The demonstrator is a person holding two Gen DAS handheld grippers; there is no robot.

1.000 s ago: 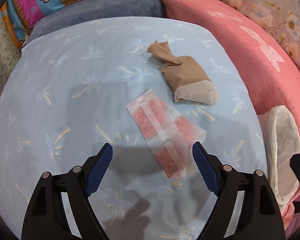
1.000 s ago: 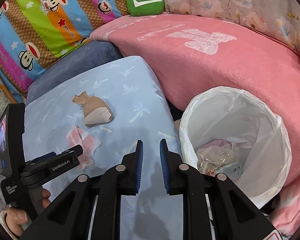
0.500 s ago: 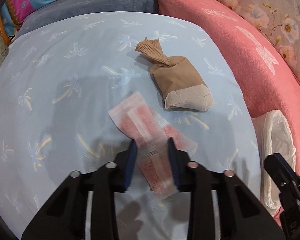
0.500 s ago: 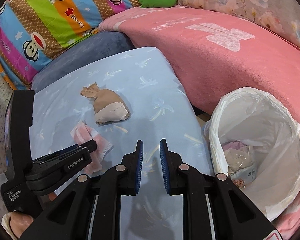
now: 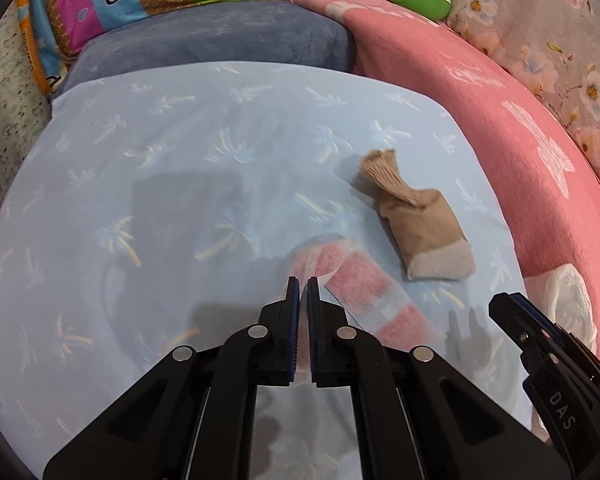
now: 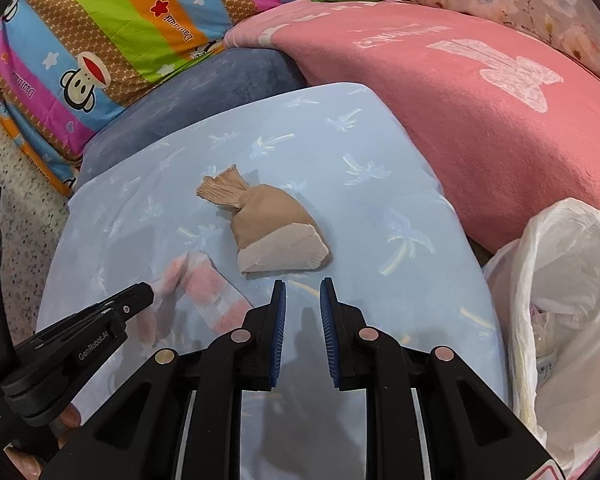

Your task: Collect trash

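Observation:
My left gripper (image 5: 303, 280) is shut on the edge of a clear plastic packet with pink patches (image 5: 364, 292) and lifts it off the light blue sheet; it also shows in the right wrist view (image 6: 208, 292). A balled tan stocking (image 5: 420, 228) lies on the sheet just beyond it, and shows in the right wrist view (image 6: 276, 236) too. My right gripper (image 6: 302, 284) is slightly open and empty, just in front of the stocking. The left gripper (image 6: 140, 300) appears at its left.
A bin lined with a white bag (image 6: 556, 300) holds trash at the right, beside the sheet's edge. A pink blanket (image 6: 480, 100) rises behind it. A grey-blue cushion (image 5: 220, 40) and striped cartoon bedding (image 6: 100, 32) lie at the back.
My left gripper closed on the pink packet and raised it off the sheet. My right gripper moved left toward the stocking and its jaws parted slightly.

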